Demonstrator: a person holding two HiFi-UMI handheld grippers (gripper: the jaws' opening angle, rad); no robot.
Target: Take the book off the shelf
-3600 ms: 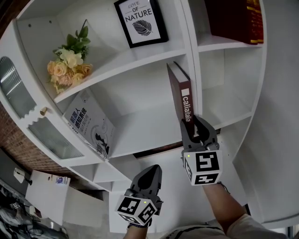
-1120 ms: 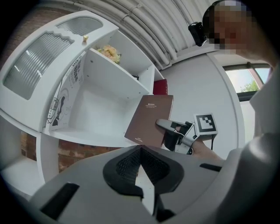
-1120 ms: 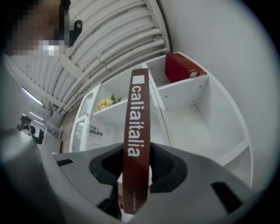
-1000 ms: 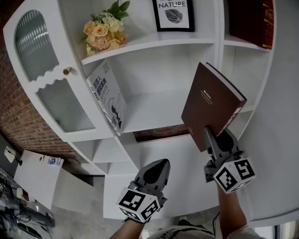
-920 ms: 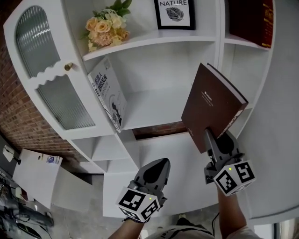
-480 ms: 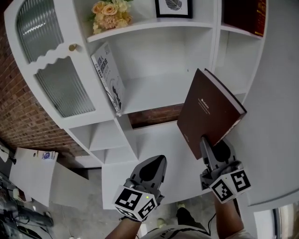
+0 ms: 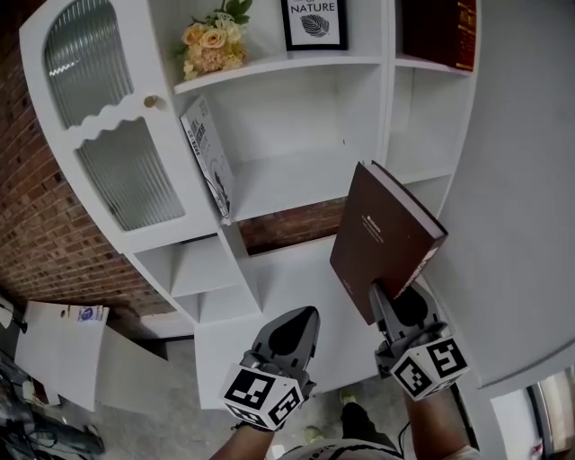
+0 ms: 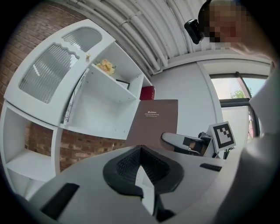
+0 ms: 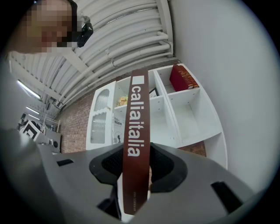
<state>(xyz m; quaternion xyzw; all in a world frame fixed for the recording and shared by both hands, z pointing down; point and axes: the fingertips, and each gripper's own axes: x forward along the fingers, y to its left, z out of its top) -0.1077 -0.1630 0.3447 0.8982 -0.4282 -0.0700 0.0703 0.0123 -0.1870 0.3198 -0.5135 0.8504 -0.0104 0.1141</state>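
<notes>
A: Left gripper (image 7: 301, 316) idle, jaws together, nothing in them; right gripper (image 7: 393, 301) clamped across the spine of the brown book (image 7: 382, 243) at its lower end; book clear of the shelf (image 7: 296, 175), tilted in the air in front of it.

B: We judge the grip low and narrow; most of the book stands above the pads, so a quick swing could pivot it or let it slip; pages could fan open.

A: Shelf boards white and smooth. Room, left to right: brick wall (image 7: 36, 225); ribbed-glass cabinet door (image 7: 99, 117); white book (image 7: 208, 157) leaning; flowers (image 7: 211, 40); framed print (image 7: 314, 20); red books (image 7: 440, 31); grey wall (image 7: 521, 180).
</notes>
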